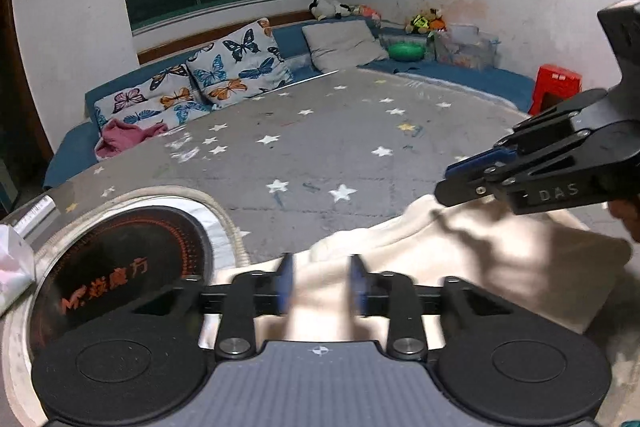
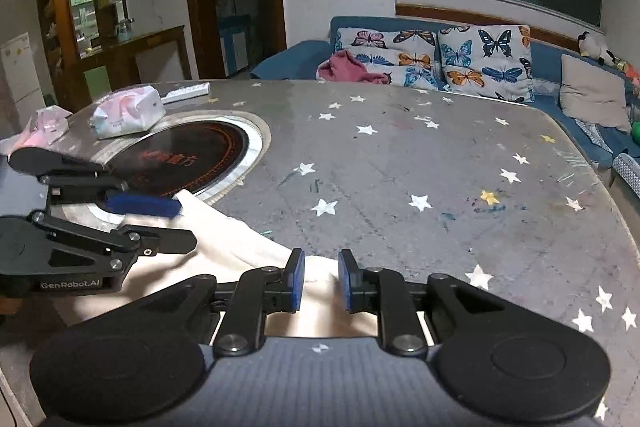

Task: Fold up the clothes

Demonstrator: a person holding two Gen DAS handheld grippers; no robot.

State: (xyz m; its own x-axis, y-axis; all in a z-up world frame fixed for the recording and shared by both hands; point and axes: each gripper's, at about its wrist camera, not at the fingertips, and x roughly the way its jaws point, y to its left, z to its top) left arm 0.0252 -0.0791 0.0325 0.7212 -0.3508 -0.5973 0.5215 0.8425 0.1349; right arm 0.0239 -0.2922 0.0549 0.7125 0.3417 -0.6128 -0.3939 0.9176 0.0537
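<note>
The cream garment (image 1: 460, 259) lay bunched at the lower edge of the star-print table (image 1: 320, 147), its corner reaching the round black cooktop (image 2: 192, 159) at left. The left gripper (image 1: 322, 285) hung spread above the cloth, pinching nothing. The right gripper (image 2: 321, 281) was likewise parted over the cream fabric, lower centre.

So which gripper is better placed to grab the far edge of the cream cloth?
Probably the right gripper: its open jaws straddle the cream garment at its far edge. The left gripper, also open, sits further back over the cloth.
</note>
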